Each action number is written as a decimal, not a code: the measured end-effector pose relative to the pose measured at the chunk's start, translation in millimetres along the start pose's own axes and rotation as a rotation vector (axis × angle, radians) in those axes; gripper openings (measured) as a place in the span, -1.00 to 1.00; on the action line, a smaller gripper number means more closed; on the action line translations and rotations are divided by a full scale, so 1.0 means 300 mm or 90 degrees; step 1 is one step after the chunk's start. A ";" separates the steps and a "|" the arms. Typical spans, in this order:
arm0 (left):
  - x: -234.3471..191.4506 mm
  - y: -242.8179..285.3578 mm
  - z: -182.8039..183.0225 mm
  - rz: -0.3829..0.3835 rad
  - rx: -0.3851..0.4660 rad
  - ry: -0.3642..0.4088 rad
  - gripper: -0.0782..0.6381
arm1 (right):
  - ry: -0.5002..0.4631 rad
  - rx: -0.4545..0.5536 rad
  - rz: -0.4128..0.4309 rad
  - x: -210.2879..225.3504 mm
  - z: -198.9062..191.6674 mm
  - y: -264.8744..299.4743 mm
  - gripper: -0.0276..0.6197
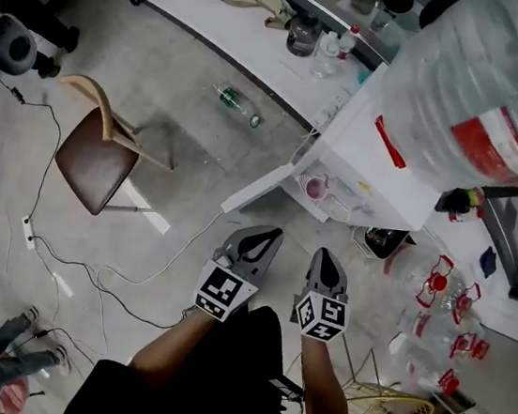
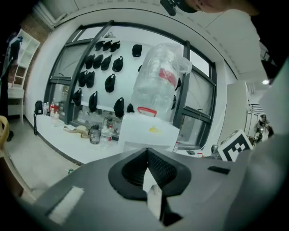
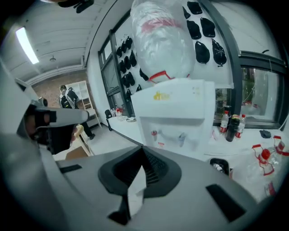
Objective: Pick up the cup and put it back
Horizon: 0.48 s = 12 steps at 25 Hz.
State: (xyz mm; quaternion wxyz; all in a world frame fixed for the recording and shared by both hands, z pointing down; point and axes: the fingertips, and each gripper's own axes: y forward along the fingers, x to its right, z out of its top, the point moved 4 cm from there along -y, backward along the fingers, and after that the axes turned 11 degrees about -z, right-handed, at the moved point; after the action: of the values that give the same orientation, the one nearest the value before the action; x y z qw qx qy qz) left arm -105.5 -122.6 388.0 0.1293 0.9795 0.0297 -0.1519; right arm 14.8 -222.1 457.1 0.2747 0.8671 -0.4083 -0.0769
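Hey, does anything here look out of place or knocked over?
A greenish bottle lies on its side on the floor by the long white counter. The cabinet door under the water dispenser also stands open.

lt: bright, even | ceil. lamp (image 3: 25, 45) glare | fisheye, dark corners | jaws OOF

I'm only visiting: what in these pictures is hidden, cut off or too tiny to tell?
- Head view: the cup, a pink speck in the water dispenser's open lower compartment, is too small to show its shape.
- Left gripper view: the shut left gripper's own body hides that compartment.
- Head view: the water bottle is cut off by the top and right edges.
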 end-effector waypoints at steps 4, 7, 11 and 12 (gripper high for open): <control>0.174 -0.163 0.209 0.017 0.015 -0.003 -0.76 | 0.020 -0.009 -0.003 -0.018 0.150 -0.262 -0.93; 0.315 -0.283 0.316 0.037 0.023 -0.006 -0.76 | 0.028 -0.009 0.000 -0.029 0.235 -0.437 -0.93; 0.505 -0.409 0.395 0.047 0.013 -0.010 -0.76 | 0.039 -0.004 0.006 -0.043 0.321 -0.653 -0.93; 0.542 -0.434 0.416 0.050 0.014 -0.009 -0.76 | 0.041 -0.002 0.008 -0.045 0.342 -0.701 -0.93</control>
State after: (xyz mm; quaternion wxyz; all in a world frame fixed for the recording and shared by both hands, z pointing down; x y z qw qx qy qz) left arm 0.5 -26.7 191.5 0.1248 0.9801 -0.0110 -0.1543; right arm 109.2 -146.0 256.4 0.2898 0.8661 -0.4045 -0.0476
